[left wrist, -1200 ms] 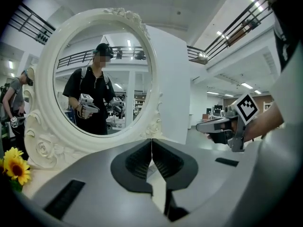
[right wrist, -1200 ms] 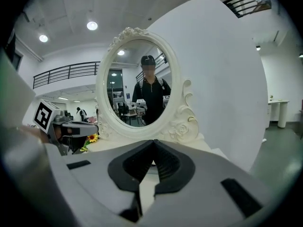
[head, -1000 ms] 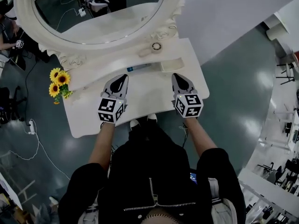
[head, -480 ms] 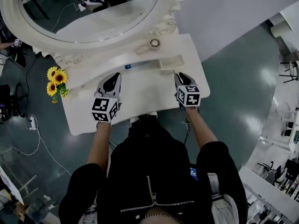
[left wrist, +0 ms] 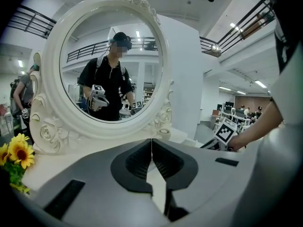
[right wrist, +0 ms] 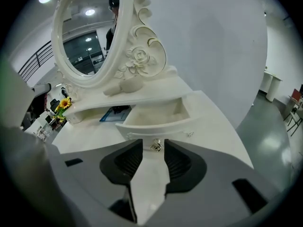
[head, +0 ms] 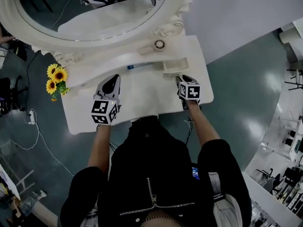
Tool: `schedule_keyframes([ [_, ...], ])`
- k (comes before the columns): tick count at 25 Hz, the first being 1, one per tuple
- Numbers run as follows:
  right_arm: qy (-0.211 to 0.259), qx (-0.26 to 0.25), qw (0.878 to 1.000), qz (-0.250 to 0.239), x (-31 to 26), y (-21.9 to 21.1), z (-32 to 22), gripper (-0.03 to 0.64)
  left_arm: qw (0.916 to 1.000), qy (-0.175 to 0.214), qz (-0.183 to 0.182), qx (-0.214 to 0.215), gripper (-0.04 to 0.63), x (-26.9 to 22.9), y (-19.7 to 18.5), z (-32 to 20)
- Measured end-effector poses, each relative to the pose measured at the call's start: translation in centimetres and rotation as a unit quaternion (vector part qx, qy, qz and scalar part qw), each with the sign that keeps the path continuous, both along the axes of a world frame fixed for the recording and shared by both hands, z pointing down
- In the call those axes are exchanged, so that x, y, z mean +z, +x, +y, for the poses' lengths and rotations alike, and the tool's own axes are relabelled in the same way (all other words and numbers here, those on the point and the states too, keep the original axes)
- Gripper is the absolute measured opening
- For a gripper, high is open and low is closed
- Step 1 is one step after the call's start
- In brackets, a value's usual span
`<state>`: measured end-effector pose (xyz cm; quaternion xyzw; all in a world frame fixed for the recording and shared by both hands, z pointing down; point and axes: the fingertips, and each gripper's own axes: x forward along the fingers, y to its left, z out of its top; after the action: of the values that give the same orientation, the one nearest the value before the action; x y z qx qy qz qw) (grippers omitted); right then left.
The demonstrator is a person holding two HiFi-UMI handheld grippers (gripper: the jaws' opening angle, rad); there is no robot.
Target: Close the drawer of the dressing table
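The white dressing table (head: 142, 100) has a small drawer (head: 175, 66) pulled out at its right rear, seen empty in the right gripper view (right wrist: 158, 113). My right gripper (head: 182, 81) points down at the drawer front. Its jaws have just been opening and stand apart (right wrist: 154, 146). The drawer's small metal knob (right wrist: 155, 145) sits between the fingertips, and the pads do not press on it. My left gripper (head: 112, 83) hovers over the left middle of the tabletop, shut with nothing in it (left wrist: 151, 148).
The oval mirror (head: 94, 8) in a carved white frame stands at the back. Sunflowers (head: 56, 79) sit at the table's left end. A blue flat item (head: 139, 66) lies left of the drawer, with a round object (head: 159, 44) behind. A white wall stands to the right.
My right gripper has dropped and tilted down toward the drawer front, and its jaws have opened. The left gripper has shifted only slightly.
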<state>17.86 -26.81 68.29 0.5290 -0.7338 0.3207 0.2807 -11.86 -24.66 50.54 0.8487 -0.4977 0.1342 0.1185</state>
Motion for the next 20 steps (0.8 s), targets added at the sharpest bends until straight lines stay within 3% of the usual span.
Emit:
schedule_keyframes([
  [12,-0.045,0.003,0.999,0.0,2.7,-0.2,-1.1,0.106,0.9997,-0.018,0.0,-0.018,0.021,1.3,-0.2,-0.7],
  [20,-0.019,0.021,0.999,-0.039,2.9,-0.2,-1.0,0.1,0.9995,-0.027,-0.003,-0.015,0.021,2.1,0.2,-1.1],
])
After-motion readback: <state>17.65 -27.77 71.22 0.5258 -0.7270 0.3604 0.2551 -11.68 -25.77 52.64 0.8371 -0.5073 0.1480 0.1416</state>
